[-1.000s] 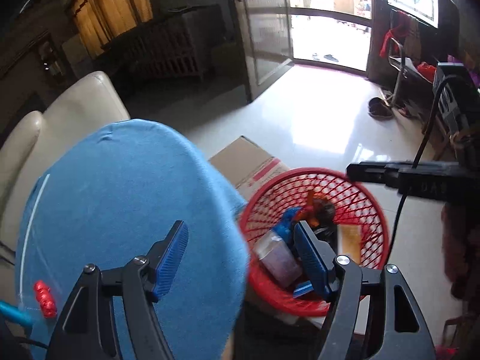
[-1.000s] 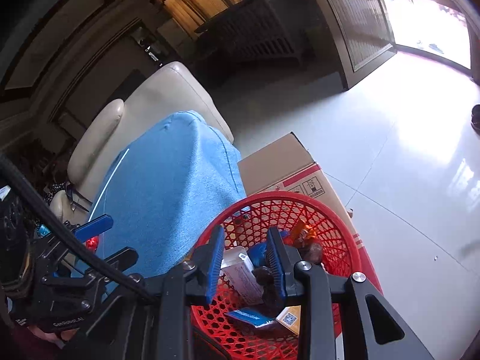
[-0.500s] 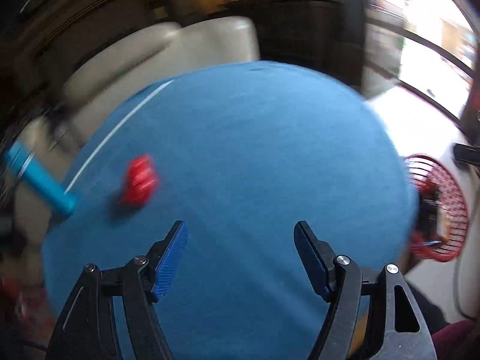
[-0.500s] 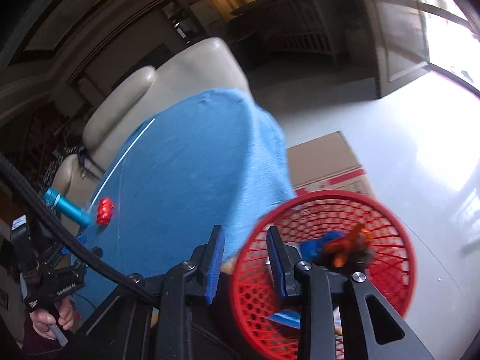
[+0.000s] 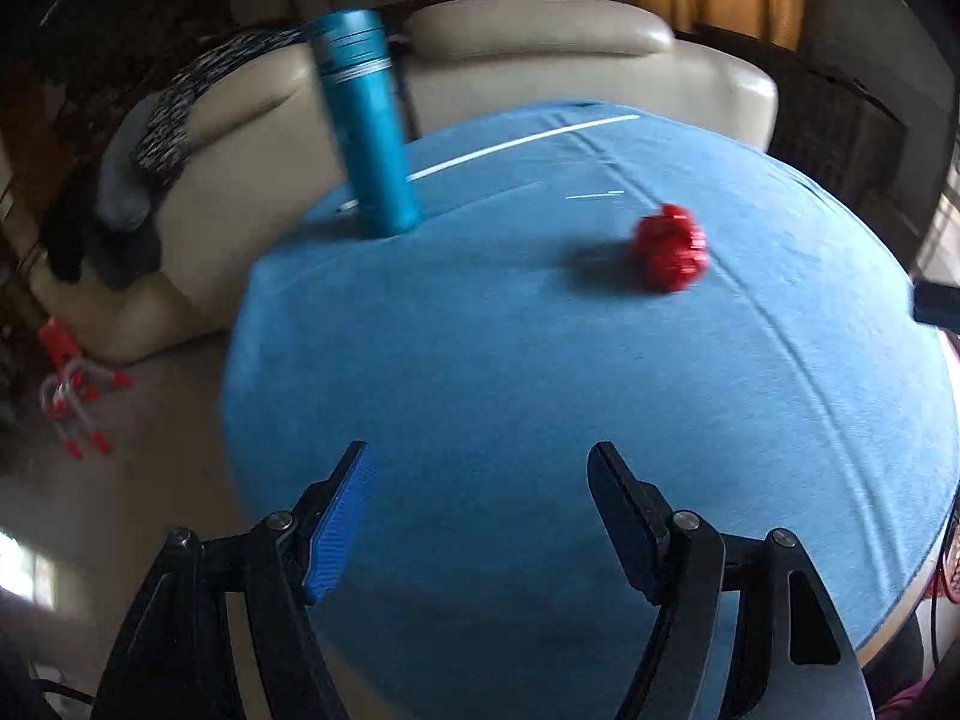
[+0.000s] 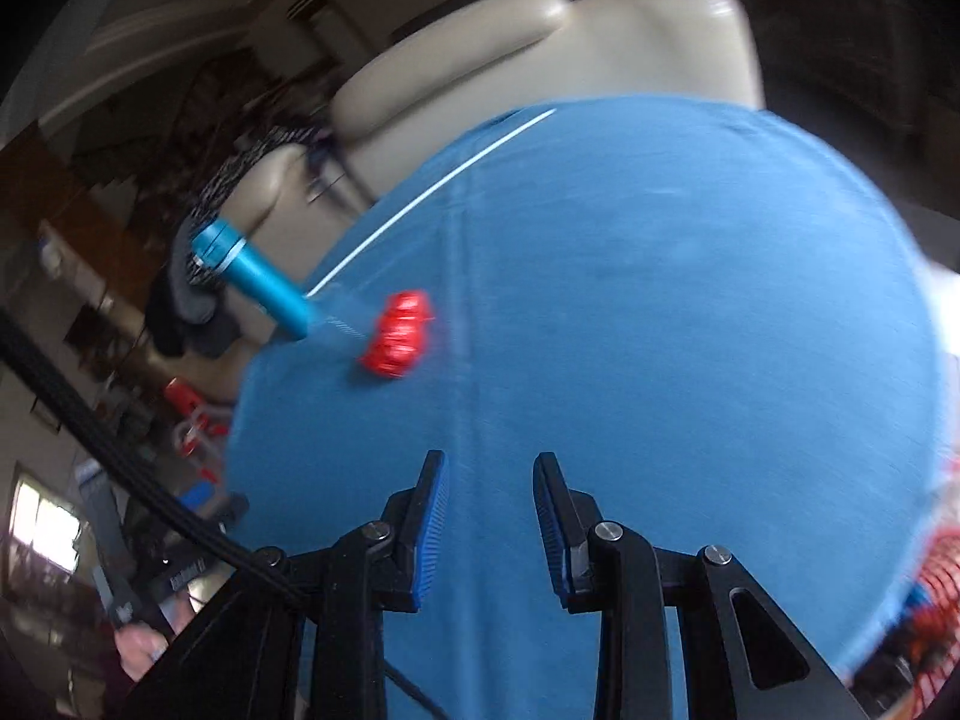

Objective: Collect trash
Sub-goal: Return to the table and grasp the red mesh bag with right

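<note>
A crumpled red wrapper (image 5: 671, 245) (image 6: 397, 333) lies on the round table under a blue cloth (image 5: 540, 372) (image 6: 660, 330). A tall blue bottle (image 5: 366, 120) (image 6: 252, 273) stands at the table's far left edge. My left gripper (image 5: 480, 519) hovers open over the near part of the cloth, nothing between its fingers. My right gripper (image 6: 489, 519) stands open too, with a narrower gap, over the cloth and empty. The red basket (image 6: 936, 594) shows only as a blurred sliver at the right edge.
A cream sofa (image 5: 540, 54) (image 6: 540, 54) stands behind the table, with dark clothing (image 5: 150, 138) draped on it. Red and white items (image 5: 72, 396) lie on the floor at left. A hand (image 6: 141, 642) grips the left tool.
Both grippers swung away from the red basket and now face the blue table. The wrapper and the bottle have come into fuller view. Neither gripper's gap changed.
</note>
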